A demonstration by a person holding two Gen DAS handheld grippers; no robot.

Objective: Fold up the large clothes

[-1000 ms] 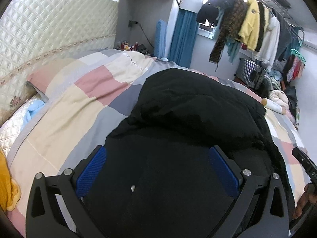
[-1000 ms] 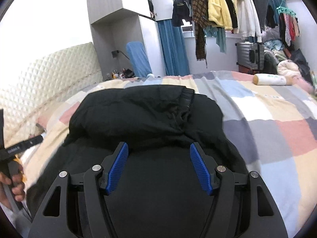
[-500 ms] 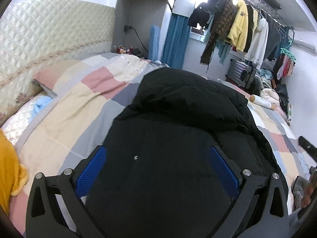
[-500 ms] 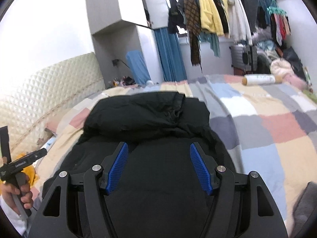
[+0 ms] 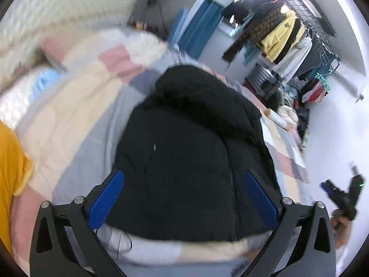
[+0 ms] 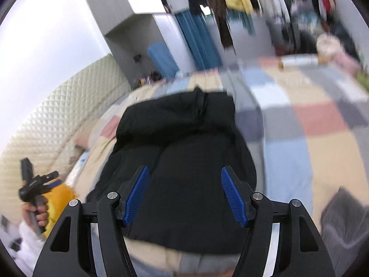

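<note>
Black jacket (image 5: 189, 152) lies folded on the checked bed (image 5: 76, 115); left hand-held gripper (image 5: 182, 198) and right hand-held gripper (image 6: 185, 196) both wide open, holding nothing

A patchwork quilt (image 6: 322, 120) in pink, cream, grey and blue squares covers the bed. A padded cream headboard (image 6: 69, 115) stands behind it. Blue curtains (image 6: 198, 43) hang beside a rail of clothes (image 5: 283, 37). A white roll (image 6: 299, 61) lies on the quilt.
</note>
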